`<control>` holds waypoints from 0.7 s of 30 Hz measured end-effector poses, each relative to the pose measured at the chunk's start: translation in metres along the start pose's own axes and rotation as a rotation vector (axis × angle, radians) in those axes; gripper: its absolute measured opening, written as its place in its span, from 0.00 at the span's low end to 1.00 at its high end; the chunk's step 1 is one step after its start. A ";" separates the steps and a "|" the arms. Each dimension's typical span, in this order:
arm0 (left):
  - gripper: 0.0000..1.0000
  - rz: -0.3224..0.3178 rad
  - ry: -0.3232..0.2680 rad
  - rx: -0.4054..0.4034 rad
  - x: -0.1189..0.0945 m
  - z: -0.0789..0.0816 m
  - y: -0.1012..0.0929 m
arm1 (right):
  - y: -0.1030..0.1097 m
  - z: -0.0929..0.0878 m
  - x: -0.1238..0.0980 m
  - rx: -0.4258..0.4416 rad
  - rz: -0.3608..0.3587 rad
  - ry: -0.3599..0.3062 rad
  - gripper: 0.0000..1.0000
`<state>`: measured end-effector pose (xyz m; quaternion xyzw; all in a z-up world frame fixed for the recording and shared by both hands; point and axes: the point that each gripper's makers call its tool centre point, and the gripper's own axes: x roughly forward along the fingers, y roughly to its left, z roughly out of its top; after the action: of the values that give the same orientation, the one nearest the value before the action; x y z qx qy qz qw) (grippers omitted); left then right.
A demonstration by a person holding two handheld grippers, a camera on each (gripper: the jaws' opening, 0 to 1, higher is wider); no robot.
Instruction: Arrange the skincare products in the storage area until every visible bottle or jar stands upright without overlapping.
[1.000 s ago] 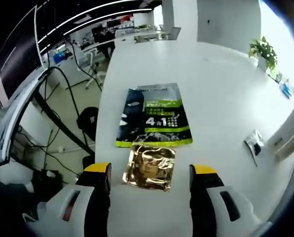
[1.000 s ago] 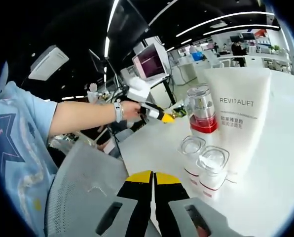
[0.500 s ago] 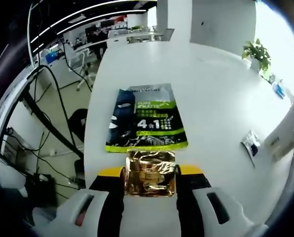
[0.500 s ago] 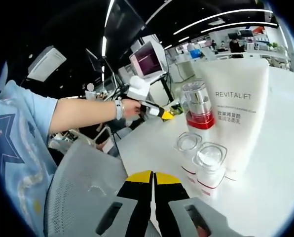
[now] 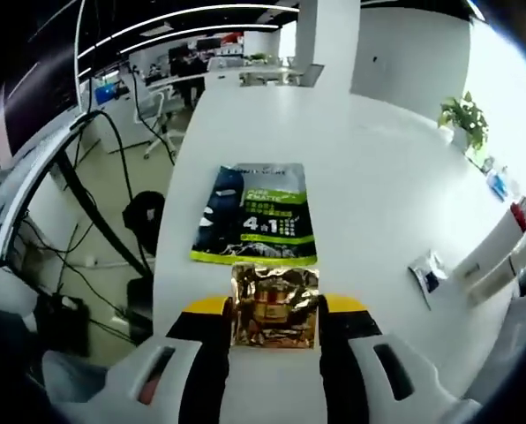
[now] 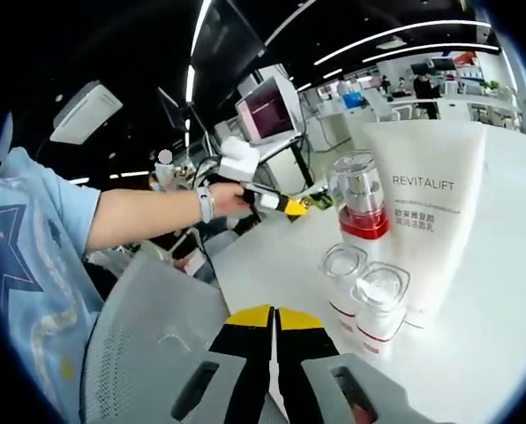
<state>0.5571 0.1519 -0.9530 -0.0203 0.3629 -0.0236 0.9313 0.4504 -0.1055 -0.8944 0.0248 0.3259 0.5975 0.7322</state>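
The left gripper has its two yellow-tipped fingers pressed on both sides of a small shiny gold foil packet. The packet sits right between the fingers and looks held by its side edges. Its far edge is just beside a bigger dark blue and green flat pouch that lies flat on the long white counter. Off to the right on the counter lies a small silver sachet, well apart from the others.

I think the gold packet is light, thin and soft. It may bend or crinkle, and the foil looks slippery, so a gentle hold near the middle of its sides seems best.

The right gripper has its fingers closed together with nothing between them. Beyond them, to the right, stand a tall white tube, a clear bottle with a red band and two small clear-capped jars. All look upright and close together. I think the jars are hard and could tip if bumped.

Across the counter, a person's hand holds the other gripper.
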 end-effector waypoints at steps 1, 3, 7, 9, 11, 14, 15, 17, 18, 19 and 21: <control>0.44 -0.006 -0.016 -0.004 -0.004 0.003 -0.003 | 0.001 0.001 0.000 -0.001 0.003 -0.005 0.00; 0.44 -0.030 -0.070 -0.018 -0.013 0.012 -0.013 | 0.004 0.004 -0.001 -0.005 0.013 -0.018 0.00; 0.44 -0.128 -0.184 -0.035 -0.039 0.030 -0.045 | 0.008 0.011 -0.002 -0.009 0.025 -0.054 0.00; 0.44 -0.201 -0.241 -0.083 -0.054 0.039 -0.063 | 0.009 0.015 -0.004 -0.008 0.028 -0.075 0.00; 0.44 -0.251 -0.296 -0.116 -0.068 0.047 -0.077 | 0.010 0.022 -0.006 -0.011 0.025 -0.108 0.00; 0.44 -0.301 -0.341 -0.137 -0.088 0.052 -0.097 | 0.014 0.039 -0.010 0.019 0.029 -0.200 0.00; 0.44 -0.326 -0.351 -0.135 -0.097 0.052 -0.107 | 0.016 0.046 -0.014 0.040 0.031 -0.240 0.00; 0.44 -0.363 -0.387 -0.137 -0.110 0.053 -0.124 | 0.018 0.057 -0.019 0.092 0.040 -0.307 0.00; 0.44 -0.380 -0.397 -0.146 -0.114 0.053 -0.131 | 0.020 0.061 -0.021 0.111 0.047 -0.333 0.00; 0.44 -0.399 -0.404 -0.162 -0.118 0.052 -0.139 | 0.022 0.067 -0.023 0.143 0.058 -0.369 0.01; 0.44 -0.436 -0.419 -0.177 -0.124 0.049 -0.157 | 0.023 0.075 -0.027 0.161 0.061 -0.415 0.09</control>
<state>0.4941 0.0039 -0.8244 -0.1831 0.1511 -0.1862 0.9534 0.4666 -0.0964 -0.8133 0.2156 0.2142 0.5735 0.7607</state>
